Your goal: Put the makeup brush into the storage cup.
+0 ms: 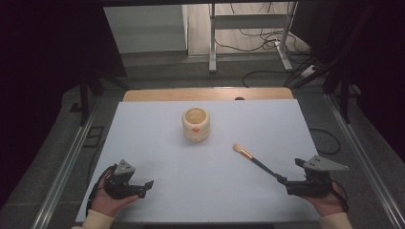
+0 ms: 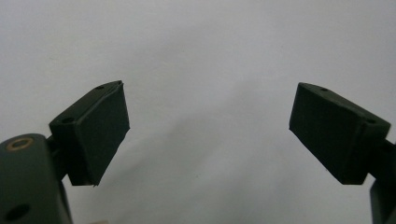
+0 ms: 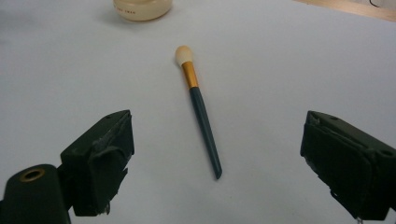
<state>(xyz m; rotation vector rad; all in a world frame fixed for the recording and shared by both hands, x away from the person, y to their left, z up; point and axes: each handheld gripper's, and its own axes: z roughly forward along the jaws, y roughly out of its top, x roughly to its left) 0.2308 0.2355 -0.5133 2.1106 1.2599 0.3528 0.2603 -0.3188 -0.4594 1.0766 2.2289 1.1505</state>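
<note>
A make-up brush (image 1: 254, 161) with a cream tip, gold ferrule and dark blue handle lies on the white table cover (image 1: 157, 143), right of centre. Its handle end points at my right gripper (image 1: 293, 176), which rests open near the front right edge. In the right gripper view the brush (image 3: 201, 112) lies just ahead of the open right gripper (image 3: 217, 140), its handle end between the jaws and touching neither. A cream cup (image 1: 196, 124) stands upright mid-table, its base also seen as the cup (image 3: 142, 8). My left gripper (image 1: 144, 187) rests open at the front left, and the left gripper (image 2: 210, 112) holds nothing.
A strip of wooden tabletop (image 1: 205, 94) shows beyond the white cover. Past the table are a grey floor, metal desk legs (image 1: 212, 43) and loose cables (image 1: 267, 38). Metal rails (image 1: 67, 162) run along both sides.
</note>
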